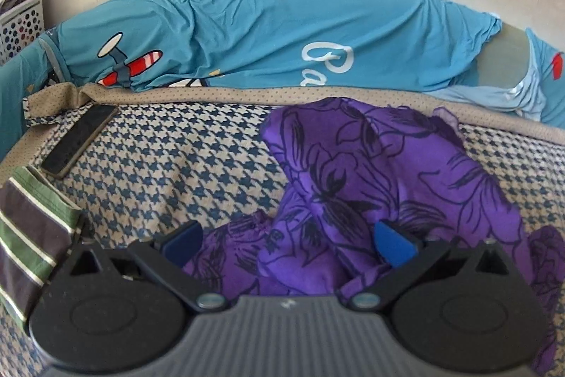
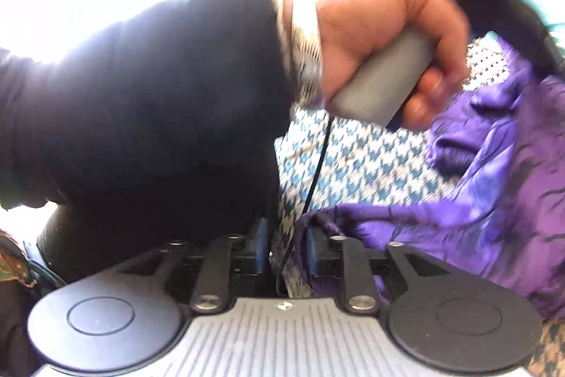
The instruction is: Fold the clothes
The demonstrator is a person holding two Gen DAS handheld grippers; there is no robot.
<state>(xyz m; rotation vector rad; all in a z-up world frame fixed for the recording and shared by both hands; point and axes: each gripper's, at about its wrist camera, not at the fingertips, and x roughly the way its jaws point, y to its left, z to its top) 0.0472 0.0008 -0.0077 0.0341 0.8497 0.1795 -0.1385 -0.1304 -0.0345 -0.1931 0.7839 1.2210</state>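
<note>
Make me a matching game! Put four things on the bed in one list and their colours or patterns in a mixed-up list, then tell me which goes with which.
Things:
1. crumpled garment
2. phone
3. bed cover
4. folded cloth

Looks:
A. blue and cream houndstooth checks
B. black and shiny
C. purple with dark flower outlines
D. green and dark stripes with thin pale lines

Pairs: 1-C, 2-B, 3-A, 4-D
</note>
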